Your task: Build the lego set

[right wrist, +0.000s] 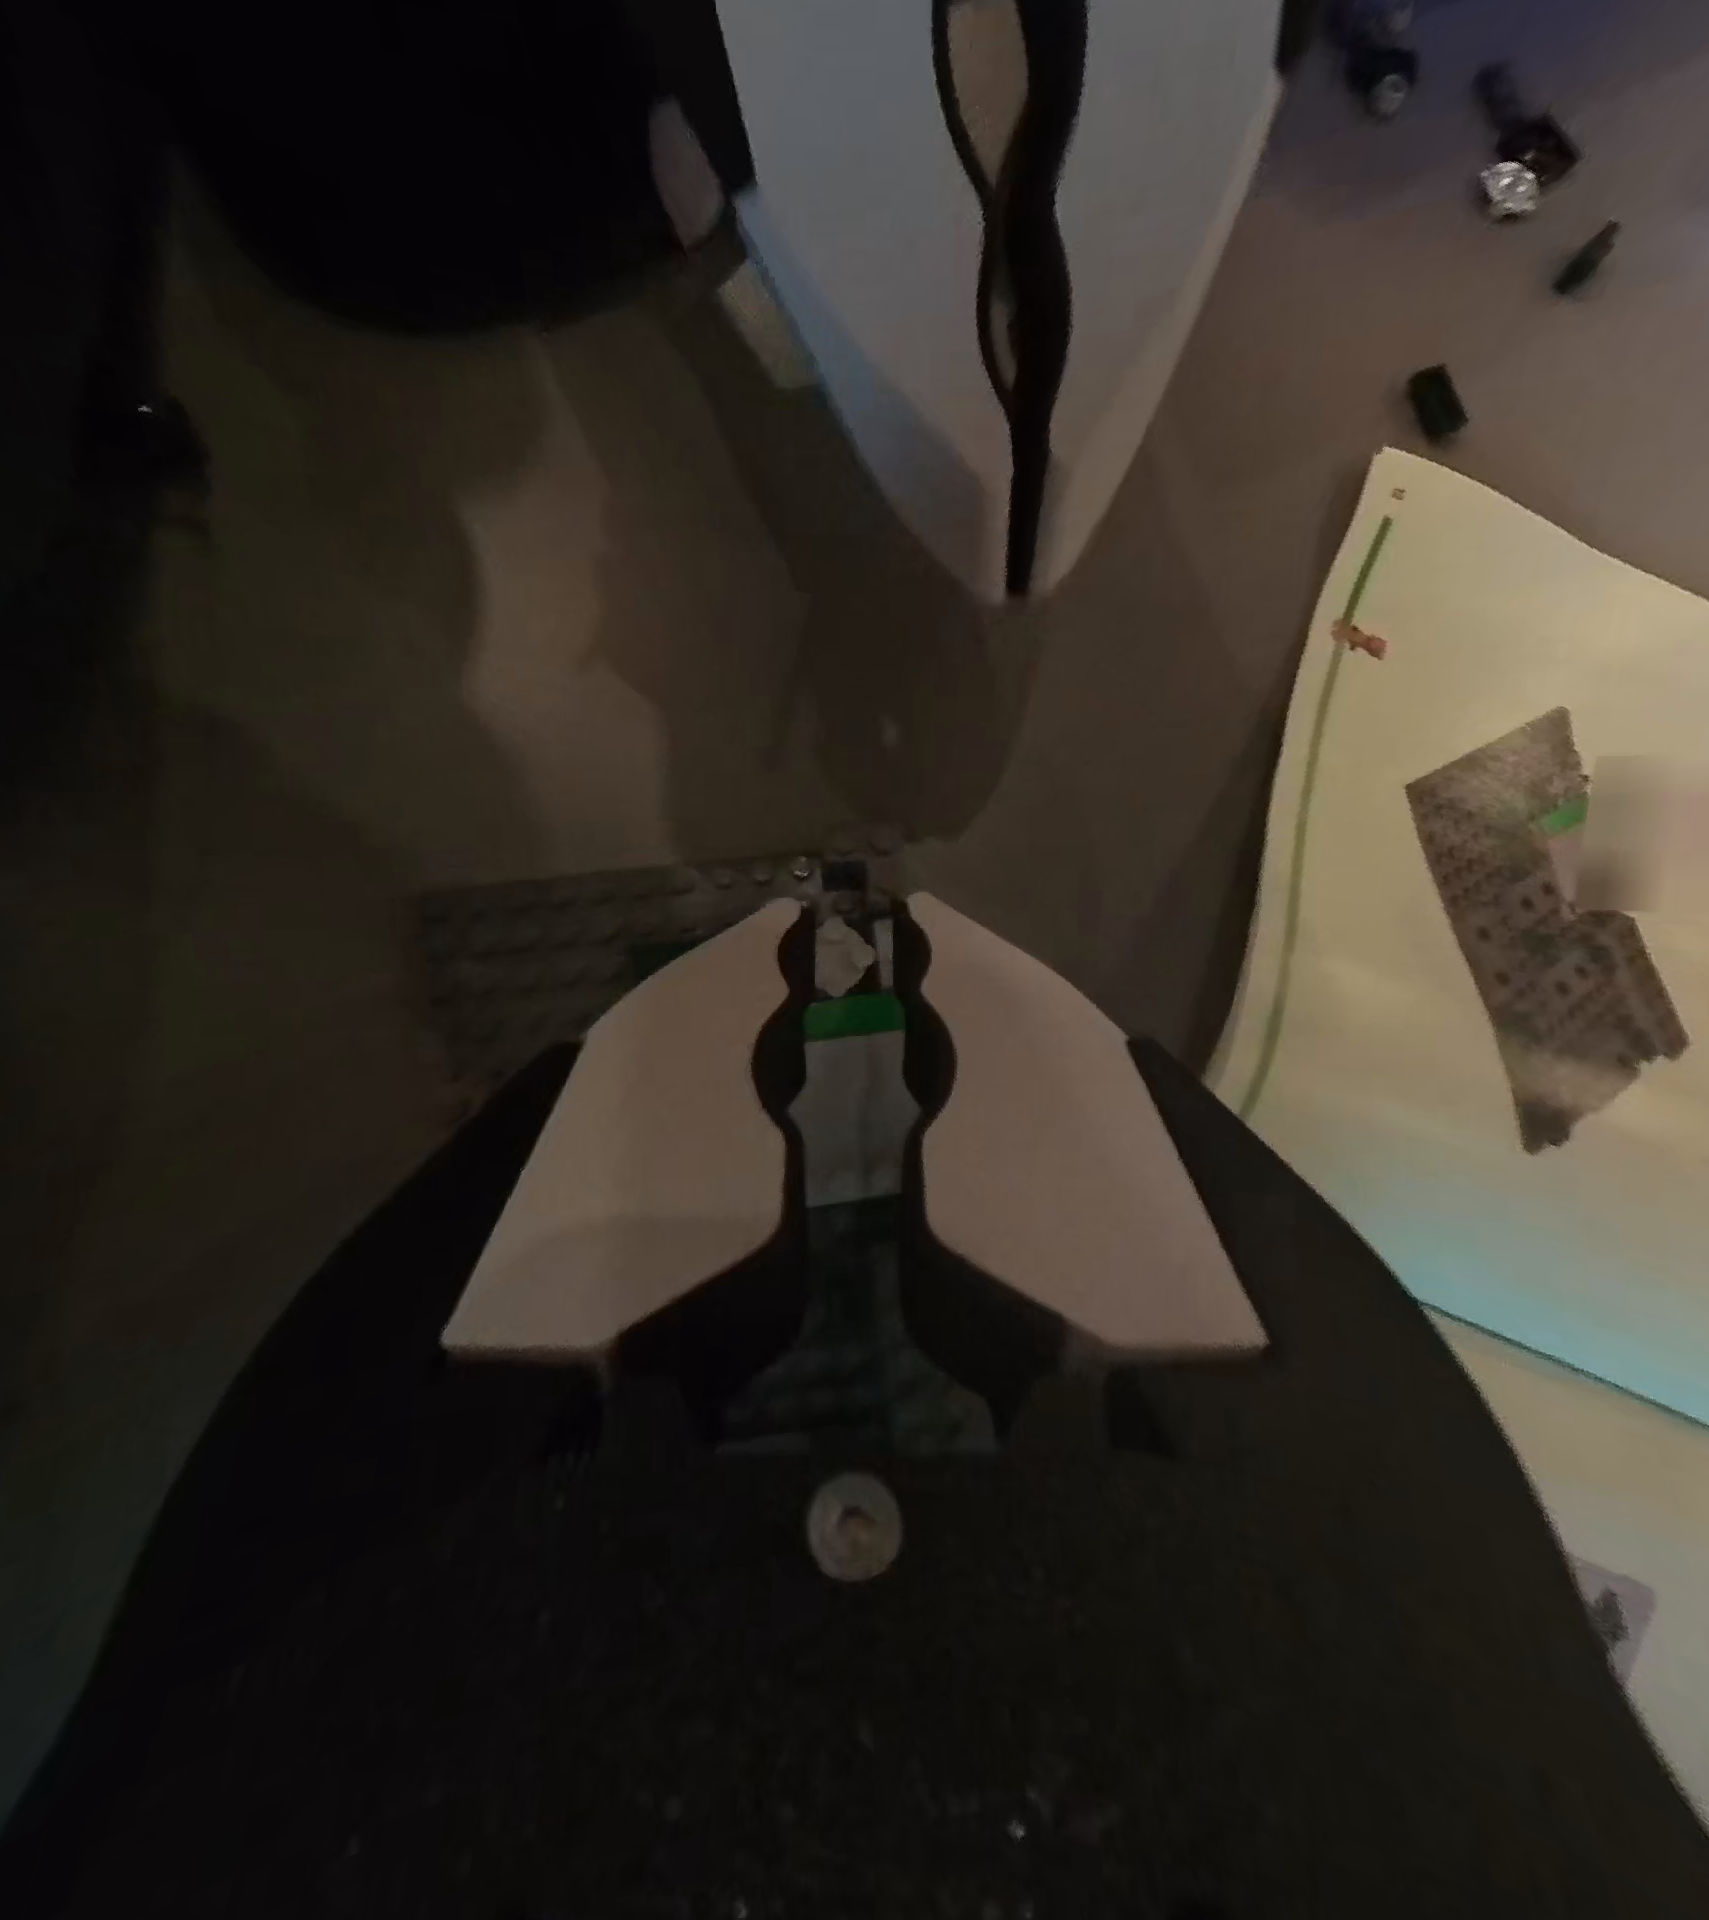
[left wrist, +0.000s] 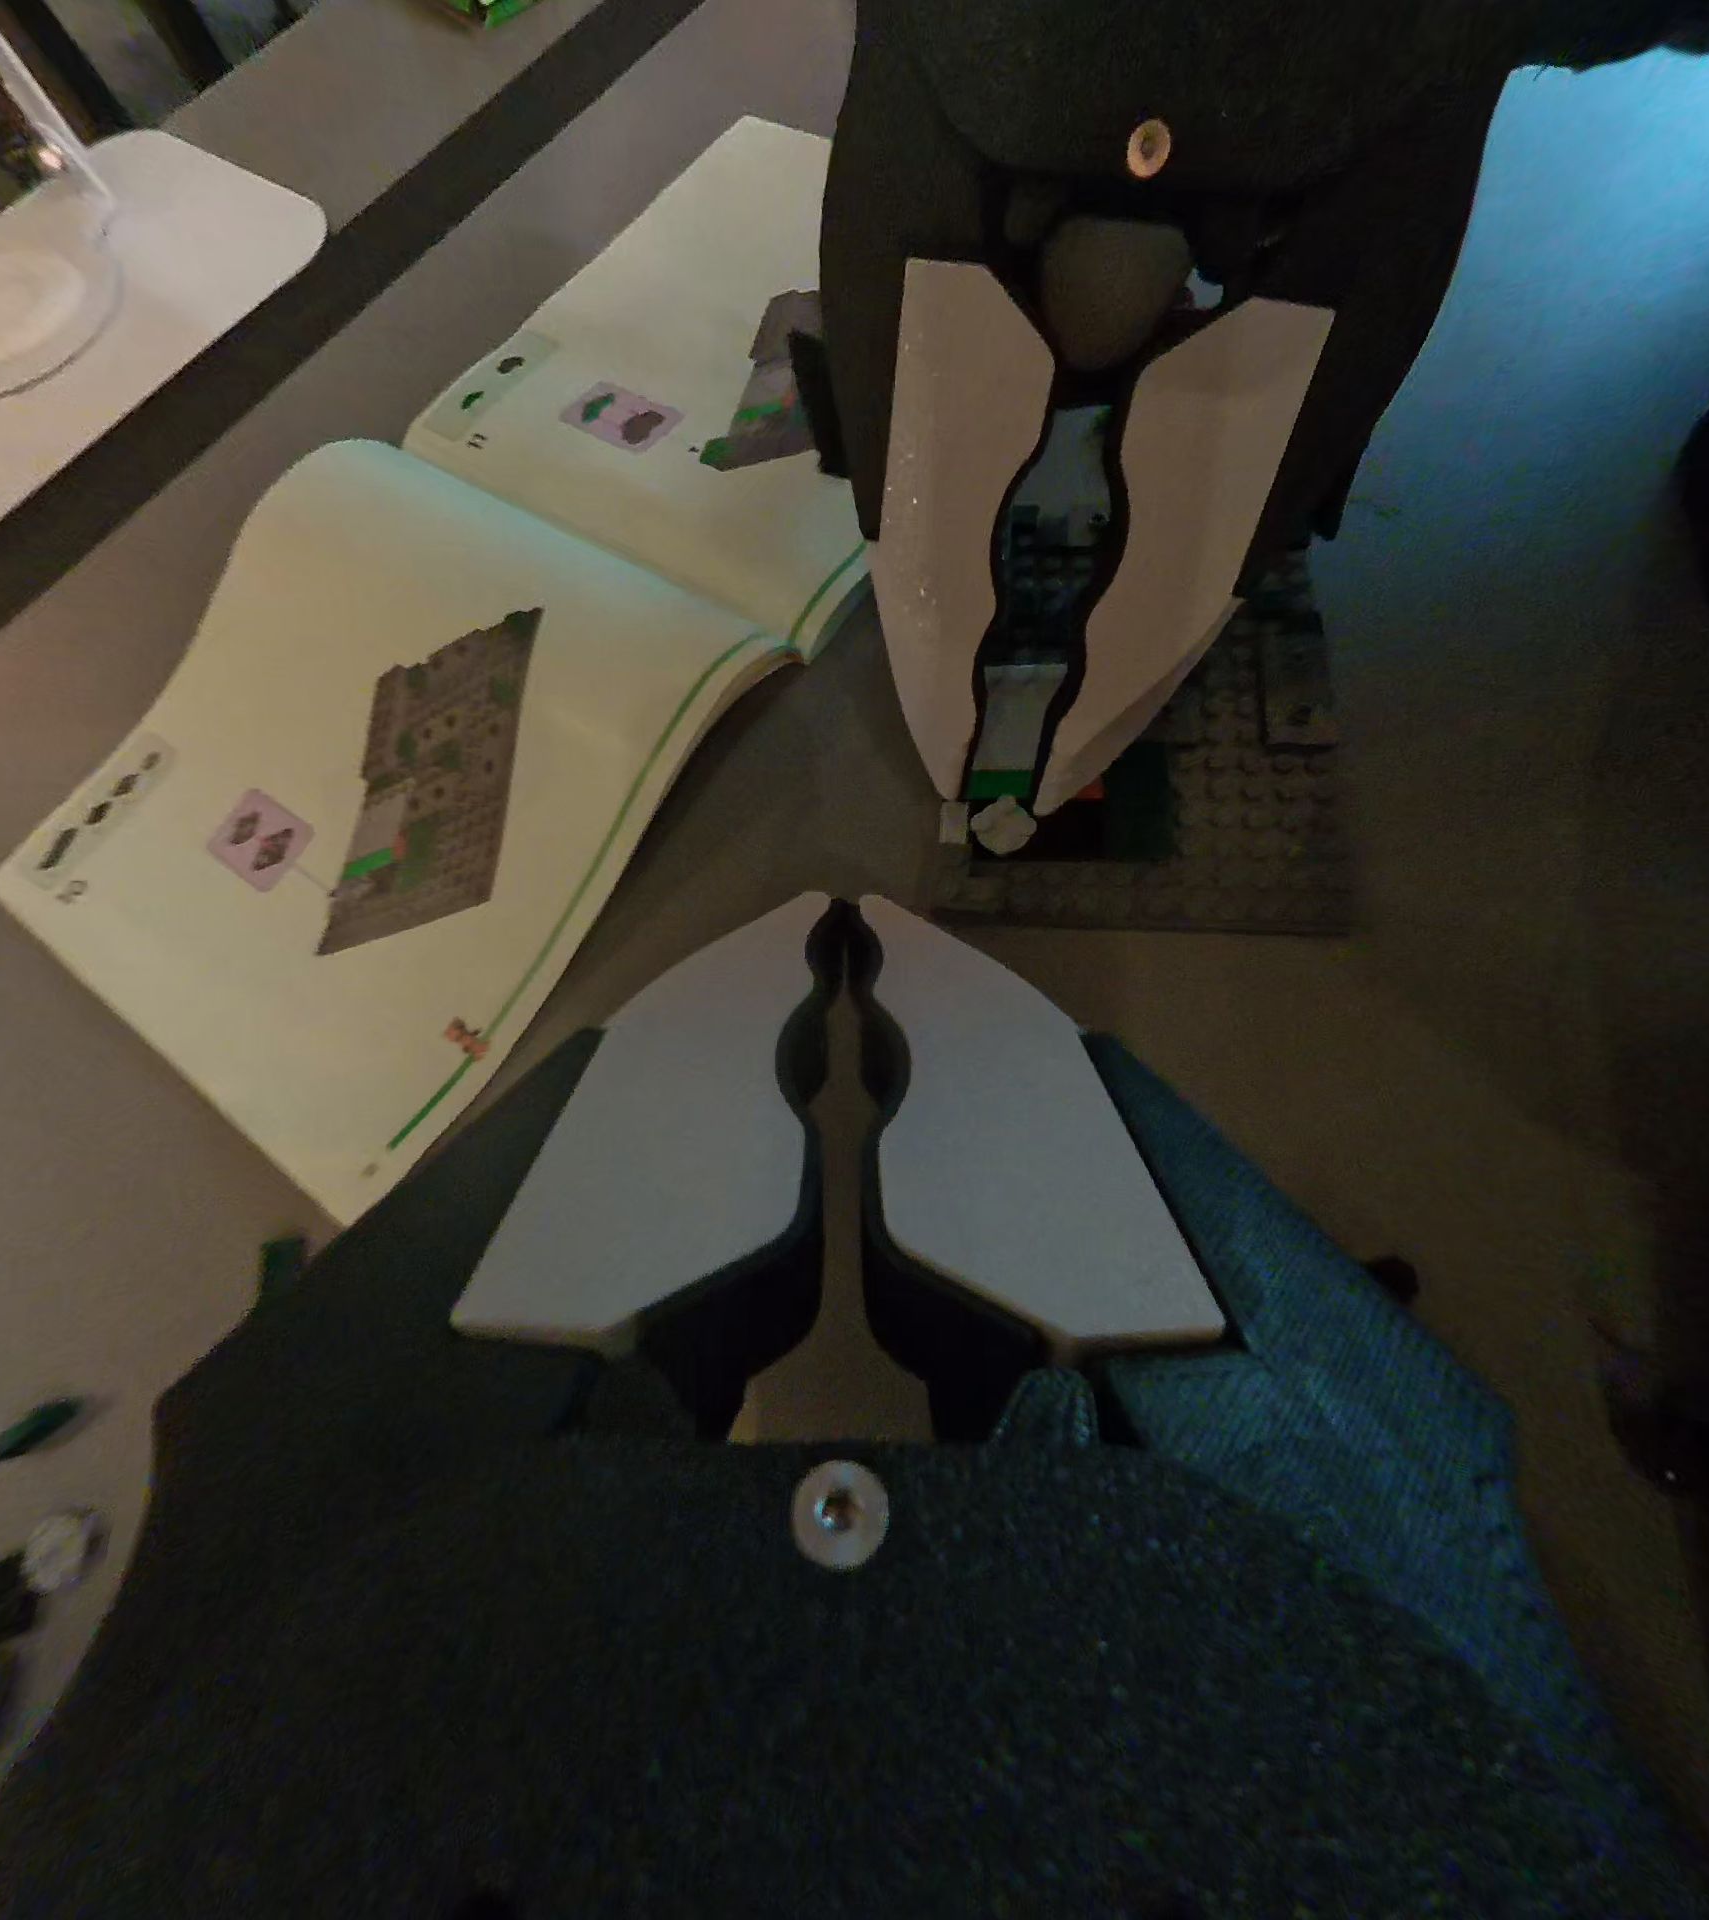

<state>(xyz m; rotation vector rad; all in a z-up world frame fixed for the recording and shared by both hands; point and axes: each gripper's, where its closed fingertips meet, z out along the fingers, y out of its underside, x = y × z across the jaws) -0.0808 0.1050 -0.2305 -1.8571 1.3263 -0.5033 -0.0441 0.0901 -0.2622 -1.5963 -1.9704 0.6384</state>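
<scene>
We hold the small pale rock-like piece (left wrist: 1003, 826) at the tips of our right gripper (left wrist: 997, 816), jaws narrow, over the grey baseplate (left wrist: 1245, 831). Light, rigid, knobbly, it may twist; grip its flanks. The left gripper (left wrist: 842, 914) hangs empty, jaws nearly closed.

I am finding almost nothing to read from either wrist camera. The open instruction booklet (left wrist: 393, 748), lying left of my left fingers, is carrying small step numbers beside its part boxes and a tiny mark at its lower corner, but they are coming through too blurred for me to make out. In the right wrist view the same booklet is sitting right of my fingers, its corner numerals equally unclear. I am seeing no brand, label or sign elsewhere.
</scene>
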